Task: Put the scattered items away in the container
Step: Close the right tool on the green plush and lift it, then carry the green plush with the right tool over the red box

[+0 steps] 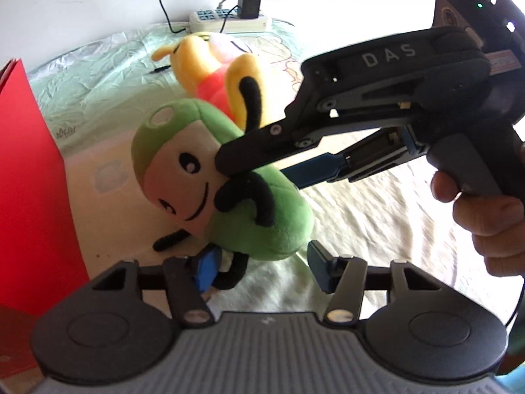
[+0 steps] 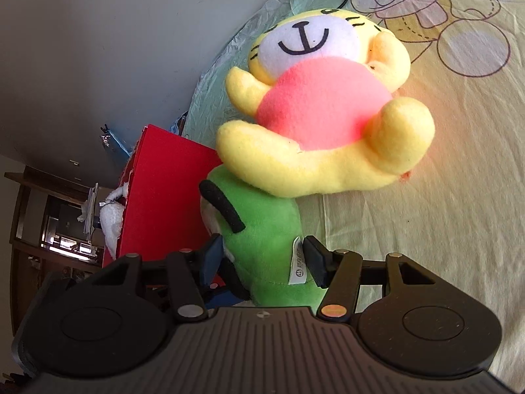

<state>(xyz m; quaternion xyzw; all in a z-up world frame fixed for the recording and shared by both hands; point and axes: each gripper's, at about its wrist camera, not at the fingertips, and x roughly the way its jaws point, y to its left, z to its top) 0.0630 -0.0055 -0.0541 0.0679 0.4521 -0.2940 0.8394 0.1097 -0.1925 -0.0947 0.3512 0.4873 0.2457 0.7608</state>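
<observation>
Bed: patterned pale green and cream bedsheet (image 2: 426,229) carries the toys; white power strip (image 1: 229,21) lies at its far edge.
Container: red cardboard box (image 2: 164,190) stands at the bed's edge, just beside the green toy; something white and fluffy shows at its side.
Yellow toy: yellow plush tiger with pink belly (image 2: 321,108) lies on the sheet, touching the green toy's top; not gripped.
Green toy: green plush figure with white face and black limbs (image 1: 229,197) sits near the box, not yet inside it.
Right gripper (image 2: 262,259): jaws pinching the green toy's body, one pad against its sewn label.
Left gripper (image 1: 259,266): jaws partly spread around the toy's lower end; blue pad touches a black limb, the other pad stands clear. No firm grip, in my judgement.
Risk: soft stuffing may compress and slip from a single pinch during the lift.
Risk: the yellow toy, resting against the green one, may be dragged or tipped.
Risk: the two grippers crowd one toy and could collide.
</observation>
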